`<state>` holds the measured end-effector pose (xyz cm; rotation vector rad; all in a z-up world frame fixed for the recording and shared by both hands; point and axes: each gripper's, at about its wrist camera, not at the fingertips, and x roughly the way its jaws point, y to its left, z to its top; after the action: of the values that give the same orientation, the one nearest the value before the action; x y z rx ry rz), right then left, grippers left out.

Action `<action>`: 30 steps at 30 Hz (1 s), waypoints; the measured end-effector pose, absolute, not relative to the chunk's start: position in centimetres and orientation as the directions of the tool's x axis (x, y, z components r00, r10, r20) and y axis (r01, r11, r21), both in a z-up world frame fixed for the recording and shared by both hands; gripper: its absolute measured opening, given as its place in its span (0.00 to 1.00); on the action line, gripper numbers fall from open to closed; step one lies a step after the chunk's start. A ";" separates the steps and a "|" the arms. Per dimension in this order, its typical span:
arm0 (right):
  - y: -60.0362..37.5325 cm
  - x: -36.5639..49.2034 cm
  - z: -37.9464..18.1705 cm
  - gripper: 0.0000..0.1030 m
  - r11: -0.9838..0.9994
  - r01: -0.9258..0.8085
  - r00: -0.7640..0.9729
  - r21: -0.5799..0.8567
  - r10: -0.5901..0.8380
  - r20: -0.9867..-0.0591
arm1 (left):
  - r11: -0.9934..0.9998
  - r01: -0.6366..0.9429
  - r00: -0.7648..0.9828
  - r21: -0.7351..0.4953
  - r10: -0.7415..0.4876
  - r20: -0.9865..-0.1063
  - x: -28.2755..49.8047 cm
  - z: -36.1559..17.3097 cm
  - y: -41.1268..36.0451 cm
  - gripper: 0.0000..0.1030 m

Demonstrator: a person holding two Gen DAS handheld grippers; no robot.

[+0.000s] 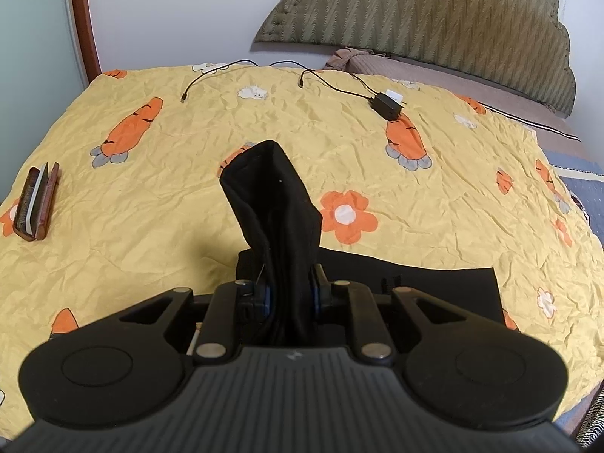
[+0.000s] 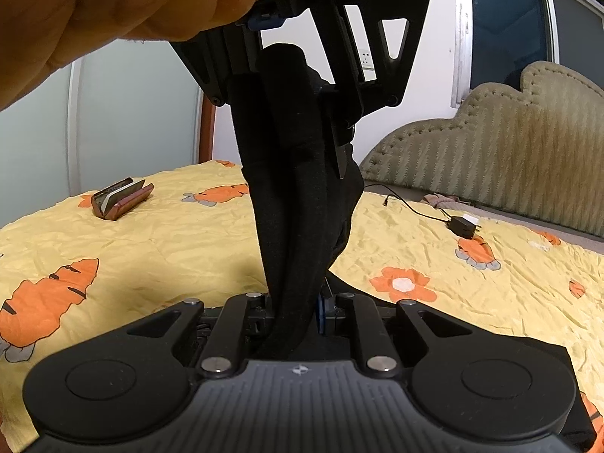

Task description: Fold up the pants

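Observation:
Black pants (image 1: 271, 204) lie on a yellow quilt with carrots and flowers (image 1: 151, 204). My left gripper (image 1: 288, 294) is shut on a bunched fold of the pants, which sticks up in front of it; more black cloth (image 1: 434, 283) lies flat to its right. In the right wrist view my right gripper (image 2: 294, 305) is shut on another bunch of the pants (image 2: 290, 226), stretched up as a taut band to the left gripper (image 2: 324, 120) above, held by a hand (image 2: 94, 11).
A brown case (image 1: 36, 204) lies on the quilt at the left. A black charger with cables (image 1: 389, 105) lies at the far side. A padded headboard (image 1: 434, 11) stands behind, with a wall and sliding door (image 2: 124, 120) to the left.

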<state>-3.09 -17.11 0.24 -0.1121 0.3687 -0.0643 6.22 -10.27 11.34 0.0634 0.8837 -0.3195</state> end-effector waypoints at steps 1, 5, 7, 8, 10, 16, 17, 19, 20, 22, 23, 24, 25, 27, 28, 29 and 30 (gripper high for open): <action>-17.3 -3.2 0.2 0.15 0.992 0.045 0.931 -0.120 -0.085 -0.355 | 0.950 0.304 0.590 -0.075 -0.250 -0.768 6.1 11.3 -10.5 0.16; -18.1 -3.5 0.1 0.15 0.992 0.053 0.929 -0.112 -0.090 -0.360 | 0.947 0.316 0.587 -0.066 -0.249 -0.770 5.8 11.0 -11.5 0.16; -18.4 -3.6 0.1 0.15 0.992 0.061 0.926 -0.108 -0.096 -0.365 | 0.946 0.318 0.582 -0.071 -0.254 -0.773 5.8 10.8 -11.9 0.16; -18.6 -3.7 0.0 0.15 0.992 0.063 0.926 -0.106 -0.098 -0.366 | 0.945 0.318 0.581 -0.072 -0.255 -0.773 5.8 10.8 -12.1 0.16; -18.9 -3.9 0.0 0.15 0.992 0.070 0.925 -0.108 -0.105 -0.366 | 0.944 0.321 0.577 -0.076 -0.259 -0.775 5.7 10.7 -12.5 0.16; -20.1 -4.8 -0.2 0.15 0.991 0.094 0.921 -0.092 -0.121 -0.369 | 0.933 0.354 0.567 -0.067 -0.271 -0.778 5.1 10.4 -14.2 0.16; -20.3 -4.9 -0.2 0.15 0.991 0.098 0.920 -0.092 -0.126 -0.371 | 0.930 0.361 0.565 -0.066 -0.274 -0.779 5.0 10.3 -14.5 0.16; -20.7 -5.2 -0.3 0.15 0.990 0.106 0.918 -0.097 -0.135 -0.372 | 0.927 0.369 0.560 -0.063 -0.277 -0.781 4.8 10.2 -15.1 0.16; -20.9 -5.3 -0.4 0.15 0.989 0.110 0.917 -0.099 -0.139 -0.373 | 0.926 0.374 0.558 -0.062 -0.277 -0.782 4.8 10.1 -15.4 0.17; -21.4 -5.5 -0.5 0.15 0.989 0.118 0.916 -0.093 -0.145 -0.374 | 0.921 0.384 0.553 -0.058 -0.281 -0.784 4.6 9.9 -16.1 0.17; -21.7 -5.7 -0.6 0.15 0.988 0.123 0.915 -0.089 -0.148 -0.375 | 0.919 0.390 0.552 -0.056 -0.282 -0.785 4.4 9.8 -16.4 0.17; -22.0 -5.9 -0.6 0.15 0.988 0.128 0.914 -0.085 -0.151 -0.376 | 0.916 0.398 0.550 -0.051 -0.283 -0.785 4.3 9.8 -16.8 0.17; -22.2 -6.0 -0.7 0.15 0.988 0.131 0.914 -0.083 -0.153 -0.377 | 0.912 0.409 0.550 -0.043 -0.284 -0.786 4.2 9.7 -17.3 0.17; -22.7 -6.3 -0.8 0.15 0.987 0.141 0.911 -0.078 -0.160 -0.379 | 0.906 0.422 0.547 -0.033 -0.284 -0.788 4.0 9.4 -18.0 0.17; -22.9 -6.4 -0.8 0.15 0.987 0.144 0.911 -0.075 -0.162 -0.380 | 0.904 0.426 0.545 -0.031 -0.283 -0.789 3.9 9.4 -18.4 0.17; -23.2 -6.5 -0.9 0.15 0.986 0.147 0.910 -0.073 -0.164 -0.381 | 0.903 0.429 0.542 -0.030 -0.284 -0.791 3.9 9.3 -18.7 0.17; -23.4 -6.6 -0.9 0.15 0.986 0.150 0.910 -0.071 -0.166 -0.381 | 0.901 0.432 0.540 -0.030 -0.285 -0.792 3.9 9.2 -19.0 0.17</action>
<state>-6.62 -23.38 -0.92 -0.0404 0.3961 -0.1628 3.86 -19.03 9.20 0.1767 0.9056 -0.4287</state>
